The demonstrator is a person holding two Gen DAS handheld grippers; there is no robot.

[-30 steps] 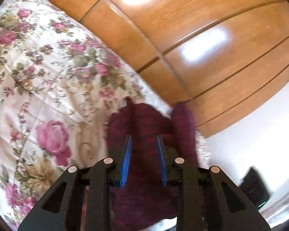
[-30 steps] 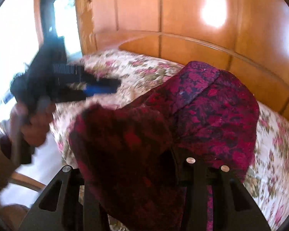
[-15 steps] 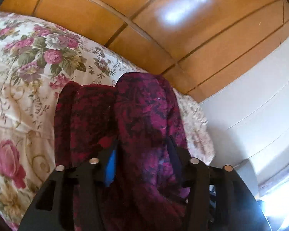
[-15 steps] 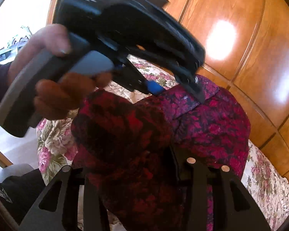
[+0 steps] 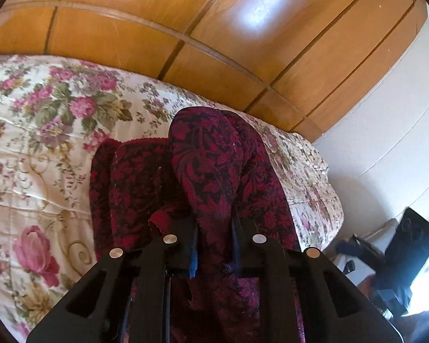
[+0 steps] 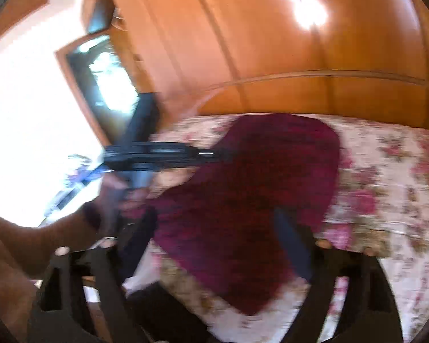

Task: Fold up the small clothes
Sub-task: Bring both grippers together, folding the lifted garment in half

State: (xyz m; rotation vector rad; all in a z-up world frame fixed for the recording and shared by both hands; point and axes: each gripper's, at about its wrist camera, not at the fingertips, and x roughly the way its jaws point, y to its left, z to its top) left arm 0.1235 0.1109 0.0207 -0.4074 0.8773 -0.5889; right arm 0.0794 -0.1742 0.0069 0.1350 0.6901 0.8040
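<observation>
Garment [image 5: 214, 171] of dark red patterned cloth, lifted in a bunch above the flowered bedspread [image 5: 43, 143], near the bed's right edge in the left wrist view and in front of the wooden headboard [image 5: 157, 28]. Left tool [image 5: 214, 245]: jaws have just been closing and stand narrow, a fold of the cloth pinched between them; the grip probably serves to keep one edge raised so that the rest hangs free for folding. Right tool [image 6: 223, 234]: jaws have just been opening and stand wide; the garment lies between and beyond them, but the blurred view shows no pad pressing on it, so this side appears released, presumably to take a fresh hold elsewhere. Hand [image 6: 120, 197] carrying the left tool appears at the left of the right wrist view, the tool's fingers reaching into the cloth. Containers: none visible; some dark objects [image 5: 409, 245] stand beside the bed at the right, too unclear to identify.
</observation>
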